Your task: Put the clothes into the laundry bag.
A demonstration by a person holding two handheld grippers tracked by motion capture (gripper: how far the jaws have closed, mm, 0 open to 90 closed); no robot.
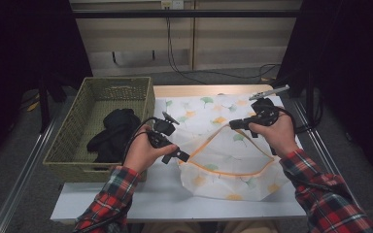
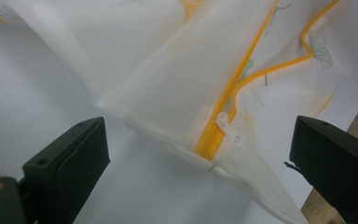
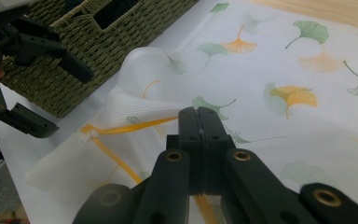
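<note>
Two hand-held grippers work on one mesh bag (image 1: pixel 228 155) that lies on our white counter (image 1: pixel 160 194). We hold the right hand-held gripper (image 1: pixel 233 124) with its jaws pressed together, clamped on the upper edge of the bag's opening, which it lifts off the counter. The left hand-held gripper (image 1: pixel 185 156) sits at the bag's left corner with its jaws wide apart; in the left gripper view the corner and its white zipper pull (image 2: pixel 230 131) lie between the jaws, untouched.

The bag is thin, white, fine-woven mesh, printed with green and orange ginkgo leaves, soft and creased. An orange zipper (image 1: pixel 233 172) runs along its opening, which gapes in a long curved oval. The jaws are blocky black plastic.

To the left of the bag, just beside our left hand (image 1: pixel 143 153), stands a rectangular basket (image 1: pixel 73 145) of olive-green woven wicker, with a bundle of black cloth (image 1: pixel 114 133) inside. Our sleeves (image 1: pixel 330 194) are red plaid.
</note>
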